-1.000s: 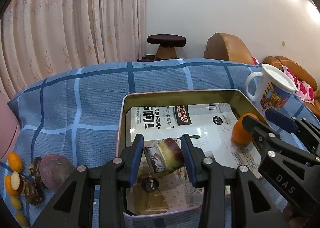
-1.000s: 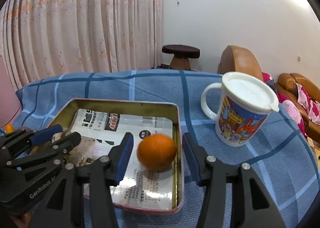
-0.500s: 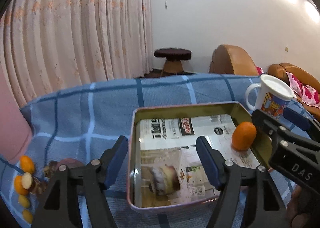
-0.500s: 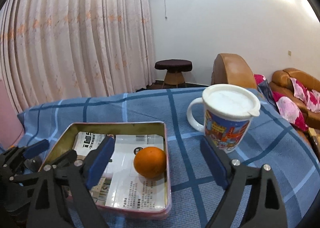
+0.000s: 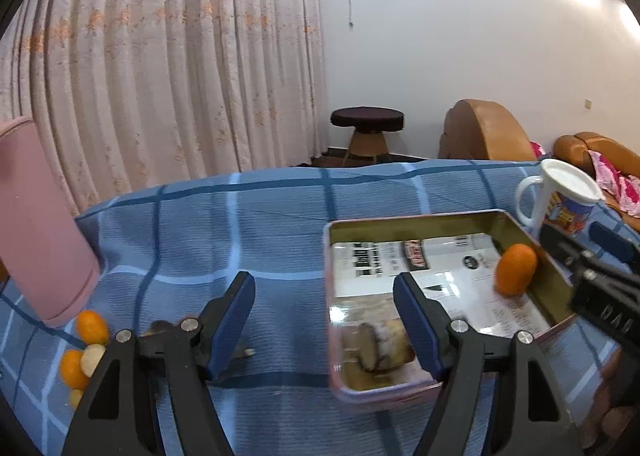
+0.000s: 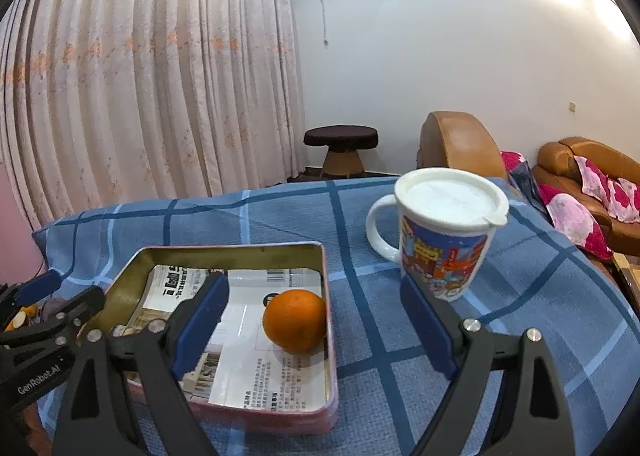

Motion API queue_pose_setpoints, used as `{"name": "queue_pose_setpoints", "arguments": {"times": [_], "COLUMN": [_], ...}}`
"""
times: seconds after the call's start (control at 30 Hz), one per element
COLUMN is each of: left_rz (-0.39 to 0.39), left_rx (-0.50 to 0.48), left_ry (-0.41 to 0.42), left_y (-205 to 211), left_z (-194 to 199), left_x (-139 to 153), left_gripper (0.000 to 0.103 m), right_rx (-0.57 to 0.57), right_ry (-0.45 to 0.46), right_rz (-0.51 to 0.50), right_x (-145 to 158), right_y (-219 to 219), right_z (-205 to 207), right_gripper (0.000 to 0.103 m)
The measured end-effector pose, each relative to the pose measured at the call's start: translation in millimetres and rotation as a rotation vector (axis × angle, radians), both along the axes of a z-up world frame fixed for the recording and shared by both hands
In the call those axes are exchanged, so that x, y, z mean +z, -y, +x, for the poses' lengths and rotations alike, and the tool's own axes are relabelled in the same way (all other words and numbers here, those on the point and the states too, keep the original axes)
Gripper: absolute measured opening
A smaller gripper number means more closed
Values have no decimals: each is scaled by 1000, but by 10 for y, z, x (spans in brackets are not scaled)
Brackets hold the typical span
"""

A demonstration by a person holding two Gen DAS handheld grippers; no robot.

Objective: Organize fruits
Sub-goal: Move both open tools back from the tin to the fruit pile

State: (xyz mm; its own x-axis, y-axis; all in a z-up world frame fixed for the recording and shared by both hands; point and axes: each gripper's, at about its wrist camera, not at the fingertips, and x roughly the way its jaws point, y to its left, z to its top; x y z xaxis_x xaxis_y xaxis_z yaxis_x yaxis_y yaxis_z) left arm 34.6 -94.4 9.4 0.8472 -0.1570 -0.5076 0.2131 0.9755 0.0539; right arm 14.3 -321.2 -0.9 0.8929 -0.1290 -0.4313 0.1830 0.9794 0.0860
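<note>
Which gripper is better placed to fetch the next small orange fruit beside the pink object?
Left. The left gripper is open, and the small orange fruits lie just left of it; the right gripper hovers over the tin.

I read "GenRobot.AI" in white on my left gripper body, seen from right cam. From left cam, "DA" plus part of another letter shows on my right gripper body. Print on the paper lining the tin is too small to read.
</note>
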Motion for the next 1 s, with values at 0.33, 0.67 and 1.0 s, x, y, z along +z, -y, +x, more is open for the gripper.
{"name": "queue_pose_setpoints", "arguments": {"times": [0.33, 0.67, 1.0], "left_rz": [27, 4, -32], "left_rx": [32, 54, 183], "left_ry": [20, 1, -10], "left_y": [-268, -590, -1291], "left_z": [-50, -51, 99], "left_x": [-15, -38, 44], "left_gripper": [73, 73, 73], "right_rx": [-40, -40, 98], "right_ry": [40, 43, 12], "right_rz": [2, -4, 16], "right_x": [38, 49, 51], "right_y": [-75, -336, -903], "right_z": [-158, -275, -289], "right_gripper": [90, 90, 77]}}
